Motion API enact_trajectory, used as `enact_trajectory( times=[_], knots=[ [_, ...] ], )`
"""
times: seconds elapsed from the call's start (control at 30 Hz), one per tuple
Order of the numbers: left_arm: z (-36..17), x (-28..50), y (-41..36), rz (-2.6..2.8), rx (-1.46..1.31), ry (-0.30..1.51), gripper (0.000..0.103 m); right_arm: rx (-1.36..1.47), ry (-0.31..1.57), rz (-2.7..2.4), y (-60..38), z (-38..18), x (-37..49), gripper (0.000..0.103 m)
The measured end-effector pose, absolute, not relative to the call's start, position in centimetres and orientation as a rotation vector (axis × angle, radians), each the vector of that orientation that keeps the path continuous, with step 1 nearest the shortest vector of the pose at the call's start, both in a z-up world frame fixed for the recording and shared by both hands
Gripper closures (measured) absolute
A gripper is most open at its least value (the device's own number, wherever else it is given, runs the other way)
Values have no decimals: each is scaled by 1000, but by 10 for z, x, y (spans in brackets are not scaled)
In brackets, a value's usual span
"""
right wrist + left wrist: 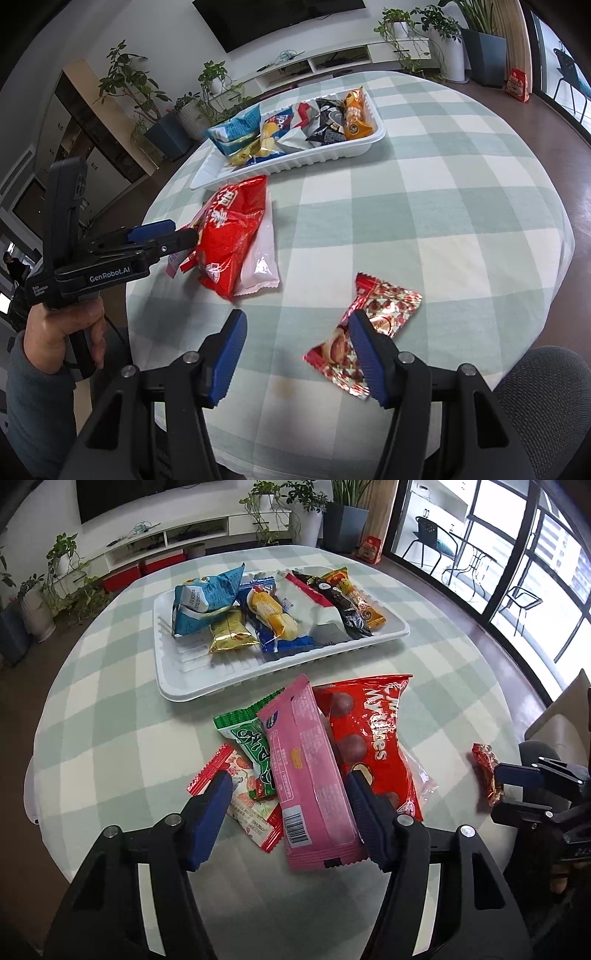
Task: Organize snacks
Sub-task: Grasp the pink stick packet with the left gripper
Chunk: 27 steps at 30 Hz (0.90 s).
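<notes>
A white tray (192, 679) at the table's far side holds several snack packs; it also shows in the right wrist view (317, 158). My left gripper (288, 794) is open, its jaws either side of a pink wafer pack (314, 775) lying on a pile with a green pack (251, 738), a red-edged pack (255, 819) and a red Mylikes bag (373, 738). My right gripper (295, 332) is open just above the table; its right finger overlaps a red foil snack (384, 314).
A round table with a green-and-white checked cloth (443, 206) carries everything. The red bag (232, 236) lies on a white pack (262, 258). A grey chair back (546, 387) is at the near right. Plants and a TV cabinet stand behind.
</notes>
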<state>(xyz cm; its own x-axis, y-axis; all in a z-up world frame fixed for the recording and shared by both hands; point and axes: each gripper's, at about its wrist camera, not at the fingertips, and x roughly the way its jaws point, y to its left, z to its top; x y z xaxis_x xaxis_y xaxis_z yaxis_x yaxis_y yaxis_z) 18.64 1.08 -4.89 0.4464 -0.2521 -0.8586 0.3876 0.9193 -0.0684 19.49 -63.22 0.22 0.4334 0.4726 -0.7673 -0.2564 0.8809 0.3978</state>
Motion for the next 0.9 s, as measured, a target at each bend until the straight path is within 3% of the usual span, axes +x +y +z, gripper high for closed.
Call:
enact_trajectory(
  times=[0.1,0.3,0.4,0.77,0.9],
  knots=[
    [-52,193,10,-409,146,1042,41,232,1026,465,-630,3,195,41],
    [-57,196,6,-441,147,1072,71,229,1027,472,-628,4,194,41],
    [-62,195,7,-441,152,1082,78,230,1030,474,-627,4,194,42],
    [-62,191,17,-445,91,1046,85,239,1002,510,-610,16,213,42],
    [-73,194,20,-459,69,1087,85,194,995,529,-589,19,226,35]
  ],
)
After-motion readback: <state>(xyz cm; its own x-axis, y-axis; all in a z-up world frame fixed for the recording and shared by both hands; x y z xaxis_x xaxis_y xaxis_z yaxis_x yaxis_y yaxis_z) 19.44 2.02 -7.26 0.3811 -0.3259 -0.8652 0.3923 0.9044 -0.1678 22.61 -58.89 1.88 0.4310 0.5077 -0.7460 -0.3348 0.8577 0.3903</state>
